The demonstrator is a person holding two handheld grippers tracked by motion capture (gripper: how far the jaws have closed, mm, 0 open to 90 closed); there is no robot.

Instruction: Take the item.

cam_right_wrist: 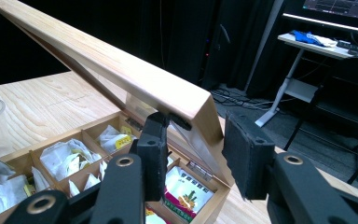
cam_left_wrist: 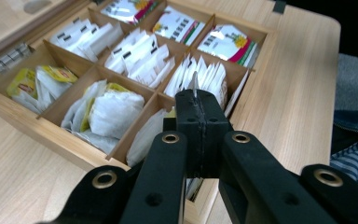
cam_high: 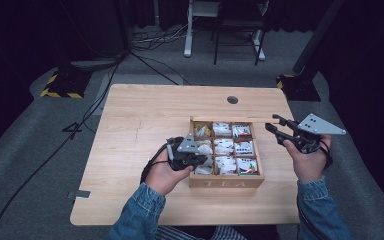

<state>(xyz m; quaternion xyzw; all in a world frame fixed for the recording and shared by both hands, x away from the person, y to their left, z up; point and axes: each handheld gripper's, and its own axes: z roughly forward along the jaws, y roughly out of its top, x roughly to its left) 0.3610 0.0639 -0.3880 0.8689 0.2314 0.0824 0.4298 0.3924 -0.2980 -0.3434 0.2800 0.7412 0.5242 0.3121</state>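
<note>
A wooden tea box [cam_high: 225, 181] marked TEA stands right of the table's middle, its compartments full of tea bags. My left gripper [cam_high: 199, 159] hovers over the box's near left compartment. In the left gripper view my left gripper [cam_left_wrist: 196, 100] is shut on a thin white tea bag [cam_left_wrist: 194, 86], whose edge pokes up between the pads. The box's lid [cam_high: 230, 120] stands raised at the far side. My right gripper [cam_high: 275, 126] grips the lid's right corner. In the right gripper view the lid [cam_right_wrist: 121, 70] passes between that gripper's [cam_right_wrist: 196, 123] jaws, one pad inside, one outside.
A round cable hole [cam_high: 232, 99] sits near the table's far edge. Bare wood [cam_high: 130, 150] stretches left of the box. Beyond the table are a white desk frame [cam_high: 187, 30], floor cables and two stands with black-yellow bases [cam_high: 60, 85].
</note>
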